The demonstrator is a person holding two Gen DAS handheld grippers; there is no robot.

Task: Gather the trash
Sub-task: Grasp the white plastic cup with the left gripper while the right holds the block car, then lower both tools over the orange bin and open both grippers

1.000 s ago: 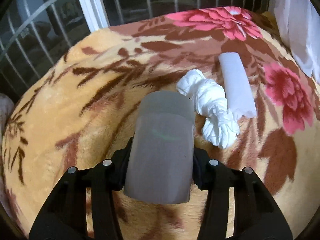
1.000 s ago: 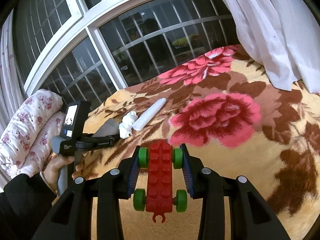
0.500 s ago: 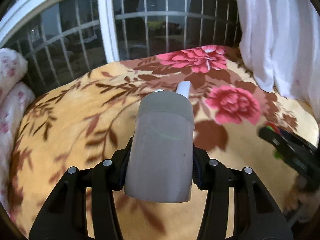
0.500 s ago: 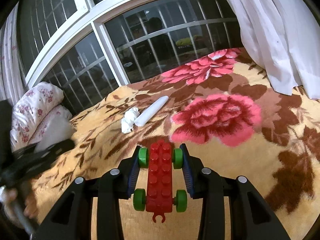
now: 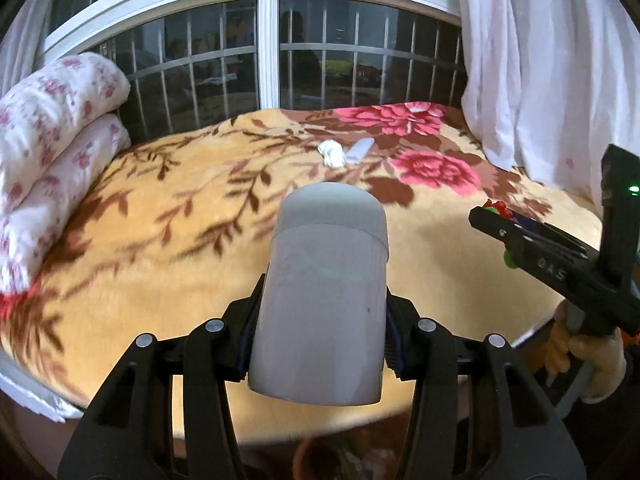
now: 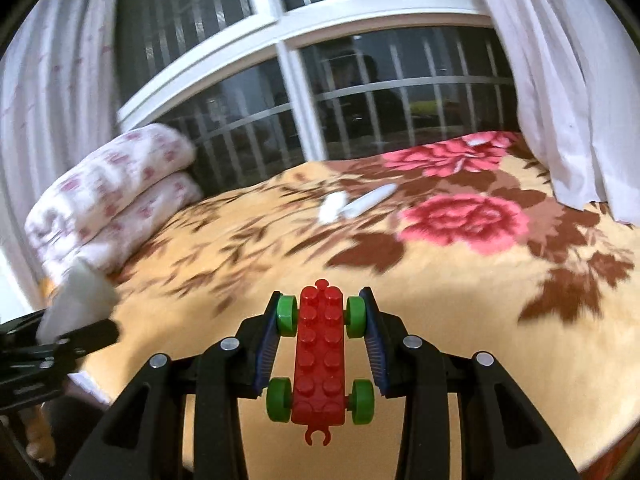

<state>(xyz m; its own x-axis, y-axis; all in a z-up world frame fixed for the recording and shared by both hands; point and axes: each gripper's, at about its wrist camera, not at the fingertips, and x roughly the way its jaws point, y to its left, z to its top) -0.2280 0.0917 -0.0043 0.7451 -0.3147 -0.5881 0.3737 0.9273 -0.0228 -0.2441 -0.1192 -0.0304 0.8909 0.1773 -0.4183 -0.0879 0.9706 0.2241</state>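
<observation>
My left gripper [image 5: 320, 328] is shut on a grey paper cup [image 5: 324, 296] and holds it above the near edge of the bed. My right gripper [image 6: 321, 334] is shut on a red toy brick car with green wheels [image 6: 320, 360]. A crumpled white tissue [image 5: 332, 153] and a white flattened tube [image 5: 360, 149] lie far off on the floral blanket [image 5: 168, 216]. Both also show in the right wrist view, the tissue [image 6: 332, 207] beside the tube [image 6: 370, 200]. The right gripper shows at the right of the left wrist view [image 5: 560, 256].
A folded white flowered quilt [image 5: 48, 152] is stacked at the bed's left side. A barred window [image 5: 272, 48] stands behind the bed. A white curtain [image 5: 540, 60] hangs at the right. A dark round container rim [image 5: 340, 456] shows below the bed edge.
Both grippers have pulled back from the bed and away from the tissue and tube, which now look far off. The cup and the toy car stay held.
</observation>
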